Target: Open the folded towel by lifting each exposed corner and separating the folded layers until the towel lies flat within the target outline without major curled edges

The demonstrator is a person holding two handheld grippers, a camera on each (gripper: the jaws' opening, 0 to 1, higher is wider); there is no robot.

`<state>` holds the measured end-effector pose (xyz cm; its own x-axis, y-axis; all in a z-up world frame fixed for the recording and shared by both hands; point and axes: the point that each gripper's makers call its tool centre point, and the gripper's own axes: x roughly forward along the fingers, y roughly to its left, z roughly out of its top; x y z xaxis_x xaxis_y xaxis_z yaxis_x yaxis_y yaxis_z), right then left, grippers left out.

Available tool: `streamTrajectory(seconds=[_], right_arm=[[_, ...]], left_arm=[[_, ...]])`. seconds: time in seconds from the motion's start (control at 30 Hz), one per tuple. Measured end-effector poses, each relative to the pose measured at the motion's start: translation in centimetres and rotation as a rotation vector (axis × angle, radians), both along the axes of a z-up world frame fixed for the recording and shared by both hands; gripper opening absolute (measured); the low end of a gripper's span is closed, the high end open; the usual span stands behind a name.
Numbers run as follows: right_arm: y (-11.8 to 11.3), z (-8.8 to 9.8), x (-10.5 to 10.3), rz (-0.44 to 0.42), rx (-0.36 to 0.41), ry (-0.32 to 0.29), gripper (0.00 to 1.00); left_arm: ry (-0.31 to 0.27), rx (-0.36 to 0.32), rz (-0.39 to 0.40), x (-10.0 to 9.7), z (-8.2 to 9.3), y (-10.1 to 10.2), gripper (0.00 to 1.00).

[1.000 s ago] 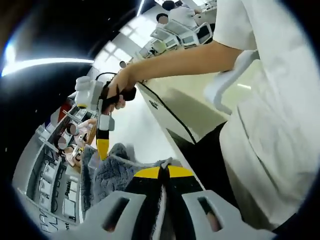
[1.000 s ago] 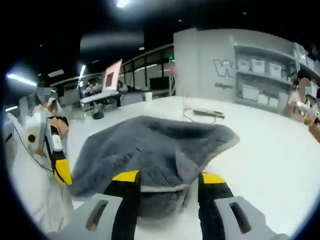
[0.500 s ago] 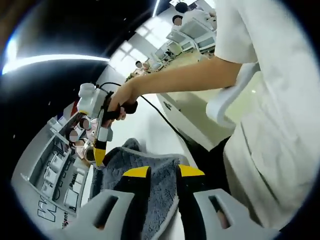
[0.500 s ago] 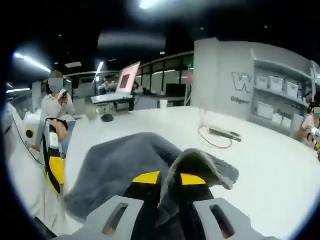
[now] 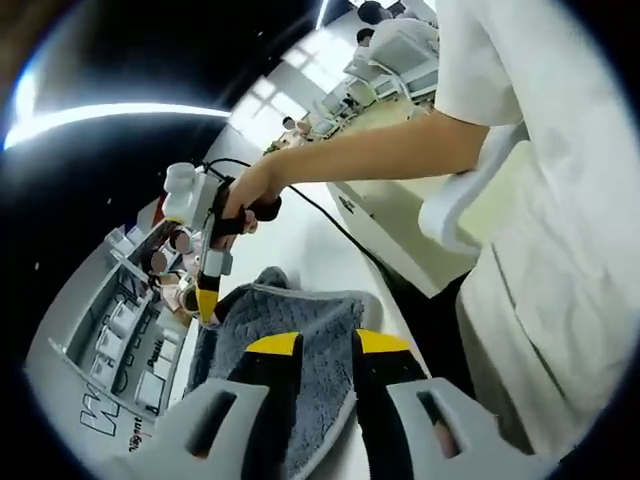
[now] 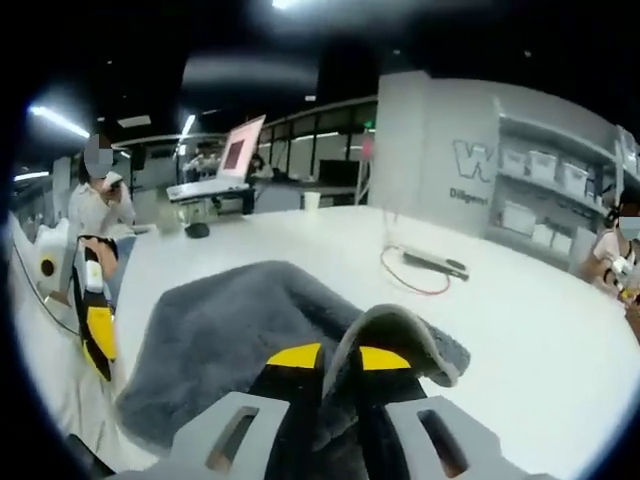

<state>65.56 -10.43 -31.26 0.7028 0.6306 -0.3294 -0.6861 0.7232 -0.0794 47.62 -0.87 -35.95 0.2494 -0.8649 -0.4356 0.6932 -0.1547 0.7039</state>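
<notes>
Both grippers hold the gray towel (image 6: 240,340) above the white desk (image 6: 520,330): right gripper (image 6: 338,362) jaws, apart a second ago, now pinch a raised fold. Left gripper (image 5: 322,345) jaws have parted slightly, cloth between; grip unclear. Unfolding has begun, nowhere near flat.

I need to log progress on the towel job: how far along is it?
Done: little; the grey towel is bunched on the white table. In hand: the right claw is shut on a raised edge; the left claw straddles another. Left: spreading it flat.
</notes>
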Motion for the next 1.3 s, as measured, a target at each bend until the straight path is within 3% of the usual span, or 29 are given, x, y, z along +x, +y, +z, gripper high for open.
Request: streamTrajectory(seconds=[0.07,0.17,0.23,0.3,0.43,0.57,0.73,0.83,0.87,0.93,1.0,1.07,1.1,1.13,1.17,1.23,1.3], right_arm=[[0.2,-0.2,-0.1,-0.004,-0.002,0.011,0.06],[0.4,-0.4,-0.3,0.000,-0.015,0.011,0.05],[0.7,-0.6,-0.4,0.012,-0.049,-0.003,0.05],[0.7,-0.6,-0.4,0.013,-0.062,-0.009,0.05],[0.6,-0.7,-0.4,0.010,-0.077,-0.014,0.03],[0.3,-0.1,-0.6,0.000,-0.044,-0.024,0.02],[-0.2,0.3,-1.0,-0.027,-0.015,-0.035,0.00],[-0.8,1.3,-1.0,-0.044,0.015,-0.063,0.00],[-0.9,1.2,-1.2,-0.058,0.046,-0.031,0.00],[-0.9,1.2,-1.2,-0.062,0.052,-0.036,0.00],[-1.0,1.3,-1.3,-0.084,0.080,-0.016,0.00],[-0.9,1.3,-1.5,-0.078,0.074,-0.021,0.00],[-0.8,1.2,-1.5,-0.076,0.070,-0.022,0.00],[-0.8,1.0,-1.6,-0.071,0.056,-0.023,0.00],[-0.8,0.8,-1.7,-0.068,0.041,-0.023,0.00],[-1.1,0.4,-1.5,-0.077,0.021,-0.024,0.00],[-1.3,0.1,-1.5,-0.078,0.010,-0.018,0.00]], left_arm=[[-0.003,-0.006,0.004,0.1,0.1,-0.2,0.22],[-0.020,-0.033,0.008,-0.1,0.7,-0.4,0.12],[-0.083,-0.035,0.007,0.1,1.2,-0.2,0.15],[-0.084,-0.035,0.001,0.2,1.4,0.0,0.18],[-0.069,-0.054,0.002,0.4,1.6,0.5,0.14],[-0.100,-0.059,-0.024,0.8,1.8,0.2,0.15],[-0.111,-0.057,-0.059,1.3,2.4,-2.4,0.16],[-0.128,-0.007,-0.089,2.1,2.5,-4.3,0.17],[-0.139,0.005,-0.101,2.4,2.6,-5.4,0.17],[-0.136,0.023,-0.091,2.8,2.4,-6.2,0.17],[-0.077,0.029,-0.001,4.5,2.2,-7.7,0.16],[-0.094,0.035,-0.013,4.7,2.1,-8.4,0.16],[-0.177,0.066,-0.049,4.7,2.2,-8.6,0.16],[-0.295,0.111,-0.112,4.6,2.2,-9.0,0.15],[-0.324,0.134,-0.070,5.6,2.5,-9.1,0.13],[-0.219,0.102,0.066,7.8,3.3,-8.9,0.10],[-0.215,0.073,0.025,8.3,4.3,-9.5,0.11]])
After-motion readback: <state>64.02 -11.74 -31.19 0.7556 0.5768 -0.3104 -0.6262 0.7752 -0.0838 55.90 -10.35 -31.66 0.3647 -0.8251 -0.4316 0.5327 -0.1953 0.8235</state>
